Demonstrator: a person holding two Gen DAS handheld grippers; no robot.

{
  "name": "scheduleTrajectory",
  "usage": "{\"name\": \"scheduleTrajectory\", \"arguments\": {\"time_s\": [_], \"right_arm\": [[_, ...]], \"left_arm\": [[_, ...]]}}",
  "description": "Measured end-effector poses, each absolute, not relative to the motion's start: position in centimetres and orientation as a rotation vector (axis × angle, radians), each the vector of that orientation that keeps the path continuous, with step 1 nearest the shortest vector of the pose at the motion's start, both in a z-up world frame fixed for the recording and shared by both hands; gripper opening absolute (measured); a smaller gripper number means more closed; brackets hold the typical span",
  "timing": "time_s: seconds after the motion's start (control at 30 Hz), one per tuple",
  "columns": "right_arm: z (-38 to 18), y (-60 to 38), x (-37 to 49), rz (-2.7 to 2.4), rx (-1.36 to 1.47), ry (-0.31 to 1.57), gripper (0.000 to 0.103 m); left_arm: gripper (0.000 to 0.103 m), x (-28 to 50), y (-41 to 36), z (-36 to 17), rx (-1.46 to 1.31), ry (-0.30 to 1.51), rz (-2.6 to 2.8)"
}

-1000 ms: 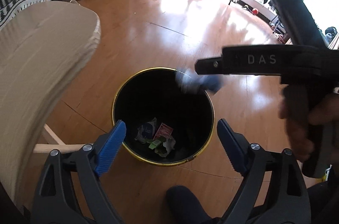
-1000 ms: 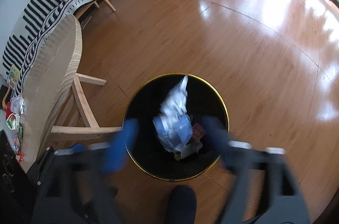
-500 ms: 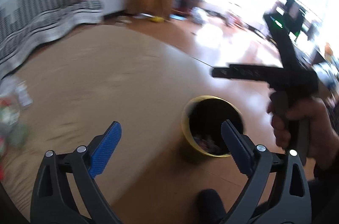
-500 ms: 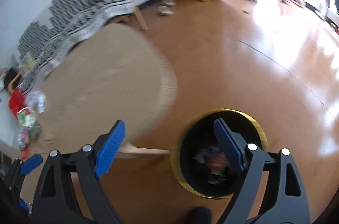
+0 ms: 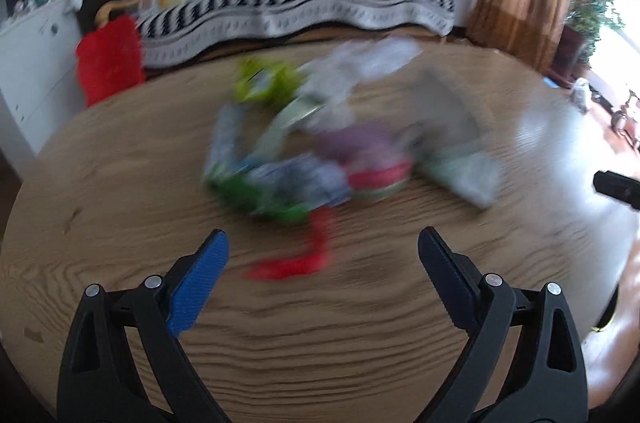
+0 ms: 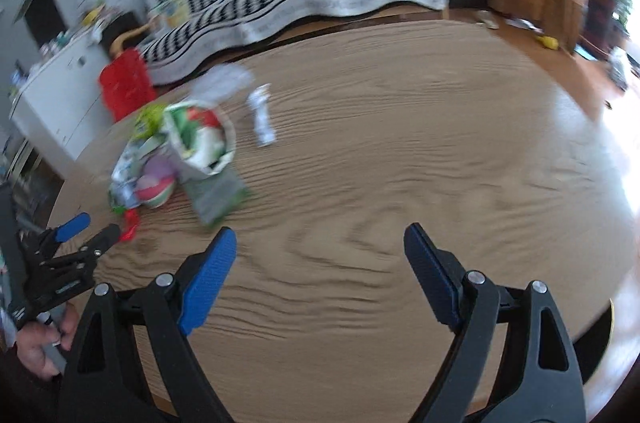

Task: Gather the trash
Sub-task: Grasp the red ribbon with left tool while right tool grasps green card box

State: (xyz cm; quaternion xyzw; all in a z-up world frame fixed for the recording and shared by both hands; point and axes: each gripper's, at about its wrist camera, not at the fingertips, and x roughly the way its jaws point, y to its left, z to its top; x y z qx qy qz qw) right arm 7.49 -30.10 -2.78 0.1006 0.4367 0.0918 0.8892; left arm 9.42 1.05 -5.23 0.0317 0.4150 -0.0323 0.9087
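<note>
Both tools stood wide with nothing between their fingers. The left tool (image 5: 320,259) hung over the wooden worktop (image 5: 100,191), low in its frame, with the blurred heap of trash (image 5: 320,159) just above it at mid-frame. In the right wrist view the right tool (image 6: 318,255) sat at bottom centre, the trash (image 6: 180,151) lay left of centre, and a white scrap (image 6: 262,115) rested apart from it.

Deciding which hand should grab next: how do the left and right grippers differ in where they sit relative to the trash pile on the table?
The left gripper faces the trash pile head-on, with a red scrap lying between its fingers; the right gripper faces bare table, the pile off to its left. Both are open and empty.
</note>
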Motion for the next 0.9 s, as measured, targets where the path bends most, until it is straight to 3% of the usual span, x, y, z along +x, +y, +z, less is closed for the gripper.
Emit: {"name": "scheduleTrajectory", "arguments": {"time_s": [0.33,0.4,0.47,0.5,0.57,0.9], "right_arm": [[-5.4,-21.7,11.2,0.266,0.059,0.947,0.083],[-6.0,-20.6,11.8,0.264,0.024,0.951,0.083],[-6.5,-19.5,12.6,0.256,-0.018,0.948,0.086],[-6.8,-19.3,12.9,0.254,-0.034,0.948,0.086],[-7.2,-18.9,13.4,0.257,-0.054,0.95,0.086],[-7.3,-16.4,16.2,0.281,-0.092,0.934,0.092]], "left_arm": [[0.091,11.4,3.5,-8.3,0.06,0.928,-0.132],[0.082,11.7,3.3,-8.2,0.064,0.928,-0.123],[0.061,11.8,2.9,-8.1,0.093,0.913,-0.133],[0.044,11.8,2.7,-7.9,0.104,0.904,-0.146],[0.029,11.7,2.6,-7.9,0.102,0.908,-0.137],[0.027,9.2,3.7,-5.5,0.01,0.912,-0.16]]}}
